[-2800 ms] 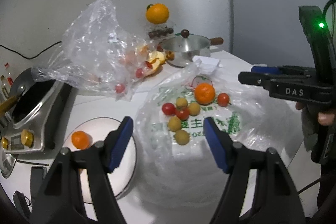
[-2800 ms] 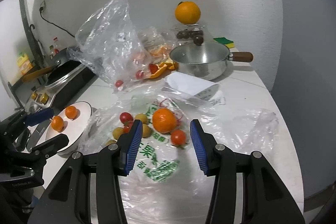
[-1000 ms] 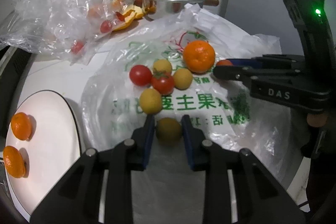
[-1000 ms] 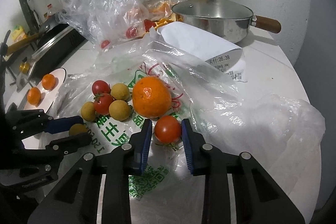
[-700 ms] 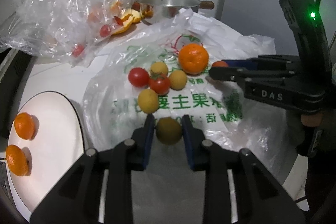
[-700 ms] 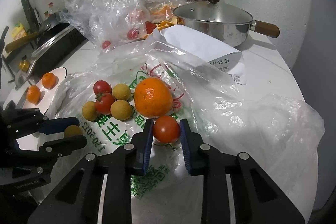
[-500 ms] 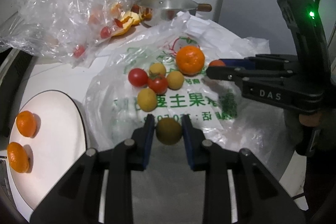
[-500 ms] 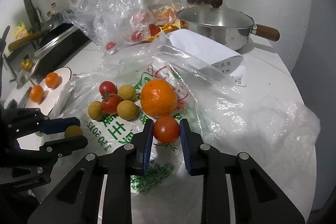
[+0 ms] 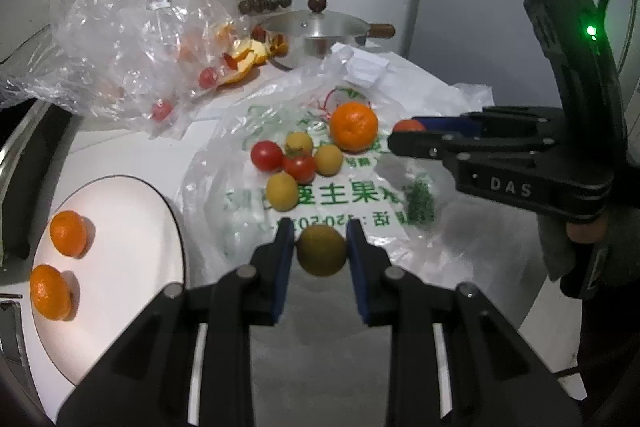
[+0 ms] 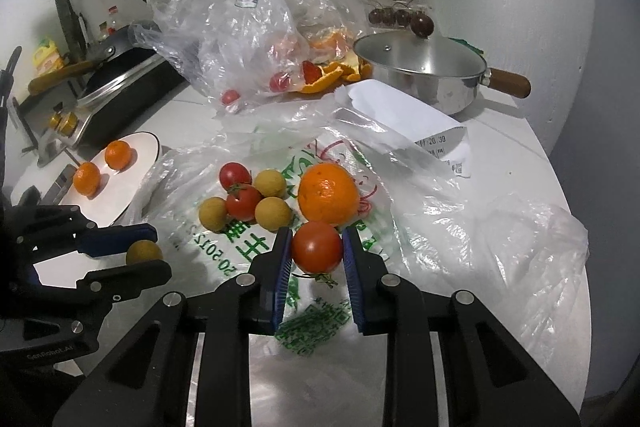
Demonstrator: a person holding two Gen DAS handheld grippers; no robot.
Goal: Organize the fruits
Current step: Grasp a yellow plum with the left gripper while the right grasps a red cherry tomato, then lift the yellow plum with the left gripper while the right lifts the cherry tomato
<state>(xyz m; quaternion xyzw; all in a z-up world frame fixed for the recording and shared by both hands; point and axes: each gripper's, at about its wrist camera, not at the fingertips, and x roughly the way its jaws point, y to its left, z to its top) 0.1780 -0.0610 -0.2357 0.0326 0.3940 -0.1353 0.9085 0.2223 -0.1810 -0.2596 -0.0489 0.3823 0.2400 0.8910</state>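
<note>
Both clamped: left gripper (image 9: 321, 254) on yellow-brown fruit (image 9: 321, 249), right gripper (image 10: 315, 251) on tomato (image 10: 316, 246); probably bound for white plate (image 9: 132, 227).

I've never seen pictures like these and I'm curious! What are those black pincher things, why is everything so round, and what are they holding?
Those are grabbing tools; a person holds one in each hand. Each tool carries a wide, bendy-looking camera peering along its two fingers, so you get one picture per hand. The left gripper squeezes a small brownish-yellow fruit. The right gripper squeezes a red tomato. Underneath lies a printed plastic bag with a big orange, more tomatoes and small yellow fruits. Beside it, a white plate holds two little oranges. Behind stands a lidded pot.
</note>
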